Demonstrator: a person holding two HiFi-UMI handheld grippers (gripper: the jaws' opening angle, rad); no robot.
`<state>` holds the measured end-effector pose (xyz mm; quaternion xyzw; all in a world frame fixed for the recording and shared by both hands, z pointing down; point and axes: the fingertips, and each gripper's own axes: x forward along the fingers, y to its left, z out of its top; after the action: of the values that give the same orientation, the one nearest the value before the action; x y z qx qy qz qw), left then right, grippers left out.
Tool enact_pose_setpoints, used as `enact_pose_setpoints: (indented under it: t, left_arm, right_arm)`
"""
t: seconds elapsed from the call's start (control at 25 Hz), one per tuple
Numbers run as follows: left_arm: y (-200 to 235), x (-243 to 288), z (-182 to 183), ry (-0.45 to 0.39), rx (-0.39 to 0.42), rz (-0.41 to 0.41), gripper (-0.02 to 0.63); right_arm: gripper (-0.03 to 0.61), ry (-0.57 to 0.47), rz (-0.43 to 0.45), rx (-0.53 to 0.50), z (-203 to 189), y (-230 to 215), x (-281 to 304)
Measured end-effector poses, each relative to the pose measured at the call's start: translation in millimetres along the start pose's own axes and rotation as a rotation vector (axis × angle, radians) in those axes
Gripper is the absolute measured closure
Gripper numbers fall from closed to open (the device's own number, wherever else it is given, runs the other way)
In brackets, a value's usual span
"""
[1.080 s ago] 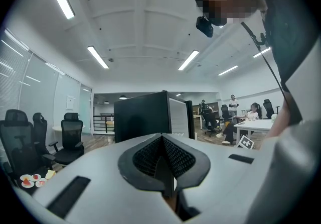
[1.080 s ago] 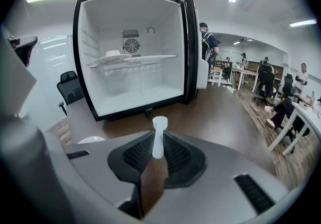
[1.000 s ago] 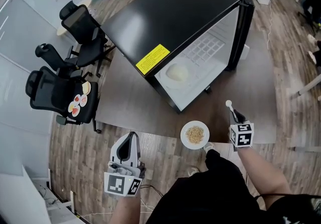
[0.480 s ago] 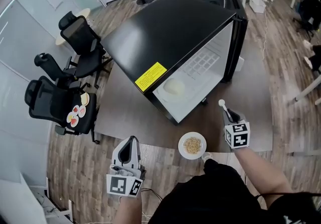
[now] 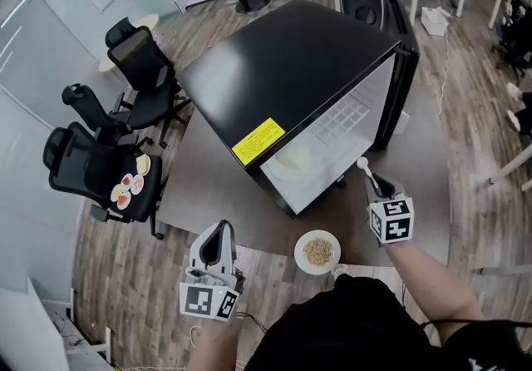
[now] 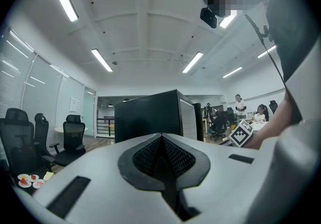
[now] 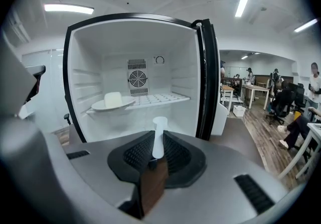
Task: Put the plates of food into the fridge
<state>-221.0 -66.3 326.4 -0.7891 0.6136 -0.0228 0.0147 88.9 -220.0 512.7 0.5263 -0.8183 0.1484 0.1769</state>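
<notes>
A black mini fridge [image 5: 287, 82] stands open on the table [image 5: 208, 178]. One plate with a pale lump of food [image 7: 113, 102] sits on its white shelf, the same plate [image 5: 293, 159] showing in the head view. A second white plate of brownish food [image 5: 317, 251] rests on the table near its front edge. My right gripper [image 5: 376, 186] is raised in front of the fridge opening, right of that plate, shut on a white spoon [image 7: 159, 136] with a brown handle. My left gripper [image 5: 218, 238] hovers left of the plate, off the table edge, its jaws shut and empty [image 6: 163, 147].
The fridge door [image 5: 405, 86] stands open at the right. Black office chairs [image 5: 100, 165] crowd the left side, one carrying a small dish [image 5: 126, 185]. People sit at desks [image 7: 283, 100] far right in the right gripper view. Wood floor surrounds the table.
My right gripper has risen with the spoon, away from the table plate and toward the fridge opening. The left gripper has drifted slightly. The plate on the table has stayed put.
</notes>
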Motion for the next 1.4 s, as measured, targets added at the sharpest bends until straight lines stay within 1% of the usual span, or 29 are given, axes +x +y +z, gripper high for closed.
enact_pose_setpoints:
  t: [0.32,0.52,0.68,0.96,1.4]
  left_arm:
    - [12,20,14,-0.022,0.004,0.031,0.611]
    - [16,32,11,-0.021,0.002,0.045,0.611]
    - [17,44,4,-0.014,-0.003,0.053,0.611]
    - [29,60,7,-0.013,0.000,0.084,0.611]
    - [40,77,-2,0.021,-0.008,0.105,0.611]
  right_arm:
    - [0.522,-0.041,0.026,-0.010,40,1,18]
    - [0.522,-0.058,0.044,-0.016,57,1,30]
    - [0.522,-0.065,0.059,-0.024,64,0,43]
    - [0.522,-0.071,0.087,-0.038,81,3,67]
    - [0.522,-0.059,0.118,-0.048,94,6,105]
